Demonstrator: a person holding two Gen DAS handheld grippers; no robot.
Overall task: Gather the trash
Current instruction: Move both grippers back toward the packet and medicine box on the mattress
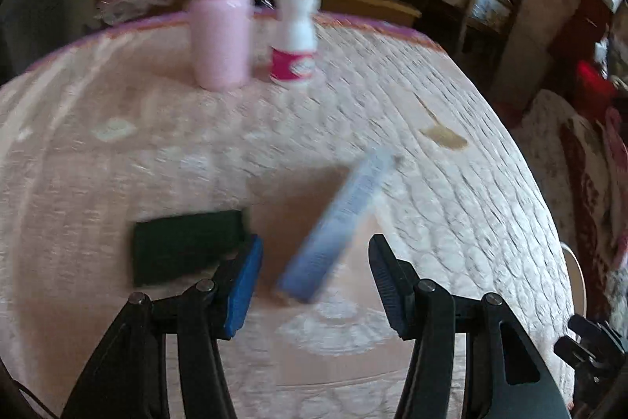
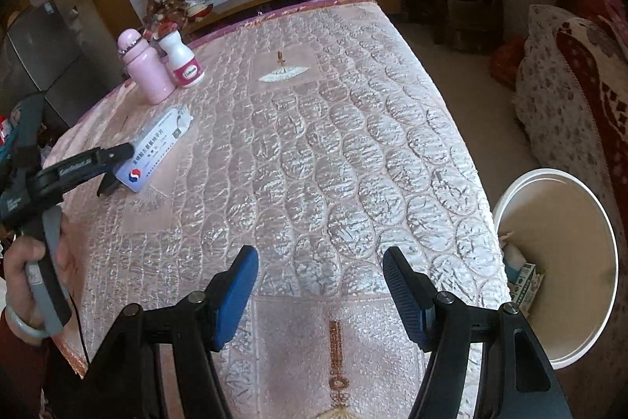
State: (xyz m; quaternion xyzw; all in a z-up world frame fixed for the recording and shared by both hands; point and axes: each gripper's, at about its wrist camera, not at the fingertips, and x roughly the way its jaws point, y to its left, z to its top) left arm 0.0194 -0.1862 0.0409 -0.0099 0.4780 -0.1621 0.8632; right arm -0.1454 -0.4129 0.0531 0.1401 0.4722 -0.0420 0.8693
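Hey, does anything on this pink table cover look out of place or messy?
A flattened blue-and-white carton lies askew beside the left gripper, while the pink bottle and white bottle stand upright. A brownish stain marks the cover.

Blurred view: left gripper [image 1: 316,283] jaws apart over pink quilted bench [image 1: 451,183], blue-white box [image 1: 337,226] lying betw them, untouched; dark green pad [image 1: 188,246] just left; pink bottle [image 1: 221,18] & white bottle [image 1: 294,38] upright at far edge
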